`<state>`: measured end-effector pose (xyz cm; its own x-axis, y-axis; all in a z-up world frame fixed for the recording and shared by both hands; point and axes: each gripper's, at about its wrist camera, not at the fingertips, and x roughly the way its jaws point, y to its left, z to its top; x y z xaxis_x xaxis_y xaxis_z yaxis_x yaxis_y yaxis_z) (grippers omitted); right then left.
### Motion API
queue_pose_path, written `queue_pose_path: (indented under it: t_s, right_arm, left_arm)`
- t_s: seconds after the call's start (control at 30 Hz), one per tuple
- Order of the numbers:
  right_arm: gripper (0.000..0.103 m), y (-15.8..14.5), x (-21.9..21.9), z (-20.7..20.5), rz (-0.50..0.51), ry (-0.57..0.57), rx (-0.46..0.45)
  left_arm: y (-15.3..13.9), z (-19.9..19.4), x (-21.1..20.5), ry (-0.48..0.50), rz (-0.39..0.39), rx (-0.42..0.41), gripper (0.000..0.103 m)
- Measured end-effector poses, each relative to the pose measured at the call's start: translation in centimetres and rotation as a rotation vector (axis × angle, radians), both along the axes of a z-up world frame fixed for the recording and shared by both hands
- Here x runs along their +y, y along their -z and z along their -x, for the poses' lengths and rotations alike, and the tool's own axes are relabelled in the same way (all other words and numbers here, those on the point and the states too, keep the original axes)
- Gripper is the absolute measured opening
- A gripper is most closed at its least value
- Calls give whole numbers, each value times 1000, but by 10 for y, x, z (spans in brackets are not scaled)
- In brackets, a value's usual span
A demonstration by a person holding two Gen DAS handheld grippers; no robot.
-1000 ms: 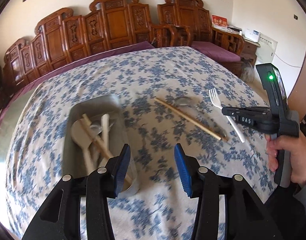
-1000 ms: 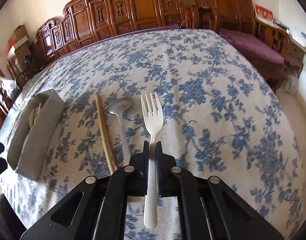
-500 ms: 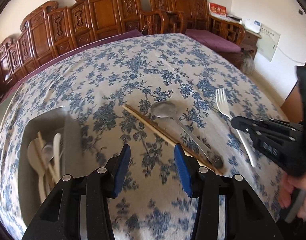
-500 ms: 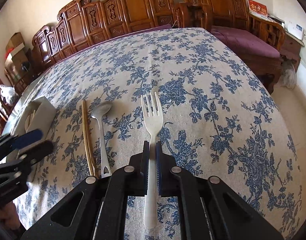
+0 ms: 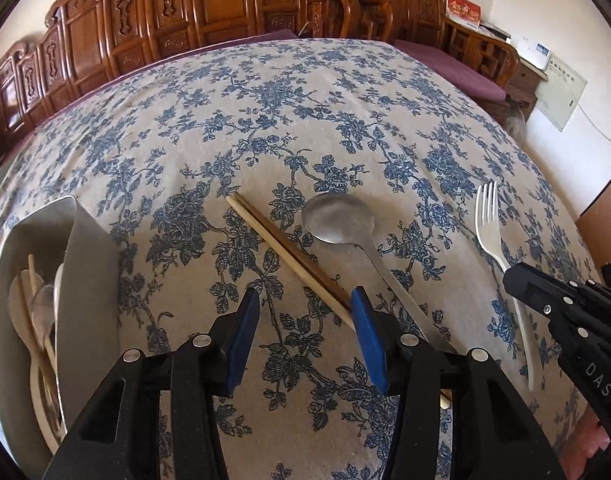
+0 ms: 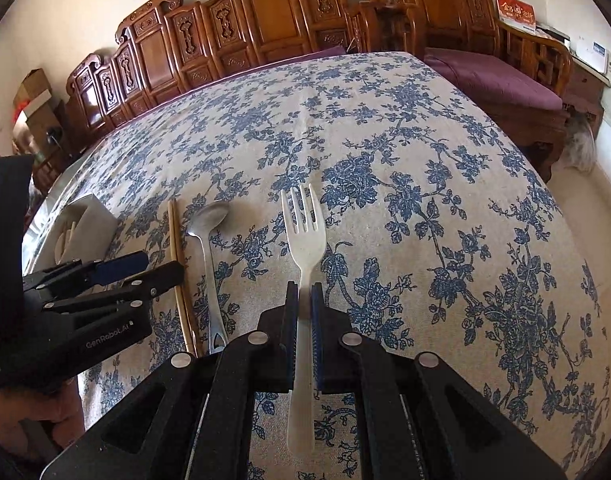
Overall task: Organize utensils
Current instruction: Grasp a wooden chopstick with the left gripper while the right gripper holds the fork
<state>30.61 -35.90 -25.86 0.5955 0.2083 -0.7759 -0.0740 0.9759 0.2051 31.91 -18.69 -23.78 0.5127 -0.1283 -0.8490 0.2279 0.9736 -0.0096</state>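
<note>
1. While the right gripper [image 6: 304,304] pinches the white plastic fork [image 6: 303,236] by its handle, jaws pressed tight on both sides, the fork's tines point away across the floral tablecloth [image 6: 405,168] and its handle end sticks out behind the pads.
2. Left gripper [image 5: 303,320] hangs above the cloth with its jaws opening, blue pads apart, nothing between them.
3. Wooden chopsticks [image 5: 289,256] lie as a pair on the cloth, running diagonally; their near end passes under the left gripper's right finger in the left wrist view.
4. Metal spoon [image 5: 339,220] lies just right of the chopsticks, bowl up and far, handle running toward the camera, near but not clearly touching them.
5. In the left wrist view the fork sits well right of the spoon, with the right gripper's black body over its handle.
6. Grey tray [image 5: 85,248] sits at the left edge of the table, holding pale spoons and wooden sticks; exact count unclear.
7. Right wrist view shows the left gripper coming in from the left, beside the chopsticks and spoon handle.
8. Carved wooden chairs [image 6: 265,12] line the far side of the table.
9. A hand [image 5: 589,440] shows partly at the lower right edge, on the right gripper.
</note>
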Motion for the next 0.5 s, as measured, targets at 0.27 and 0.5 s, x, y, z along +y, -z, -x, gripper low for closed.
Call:
queue_pose_path:
  t_s: [0.27,0.5]
  right_arm:
    - [8,-1,3,0,-3,-4,-3]
    - [8,-1,2,0,-10,-5,0]
  left_arm:
    - [2,-3,4,-16,-38,41,46]
    - [1,1,11,-10,-22,53,13]
